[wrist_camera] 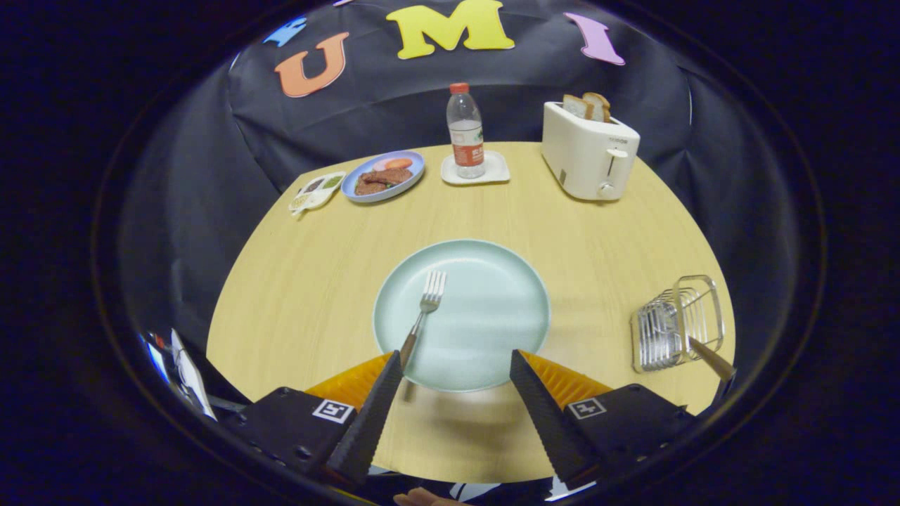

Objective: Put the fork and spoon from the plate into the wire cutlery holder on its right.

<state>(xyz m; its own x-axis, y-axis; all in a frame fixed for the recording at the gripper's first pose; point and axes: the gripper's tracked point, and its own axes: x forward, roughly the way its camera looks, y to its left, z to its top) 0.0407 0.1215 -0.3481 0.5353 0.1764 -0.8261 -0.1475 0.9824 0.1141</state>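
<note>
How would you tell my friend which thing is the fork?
Find the big pale green plate in the middle of the wooden table, just ahead of the open gripper. The fork lies on its left half, the only silver, pronged thing there.

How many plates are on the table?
2. A light green plate with a fork lies just ahead of the open tongs. A blue plate with food stands far beyond, left of the bottle.

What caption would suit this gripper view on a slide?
Open tool hovers before the pale green plate, where a fork lies; the wire cutlery holder already holds a wooden-handled utensil.
</note>
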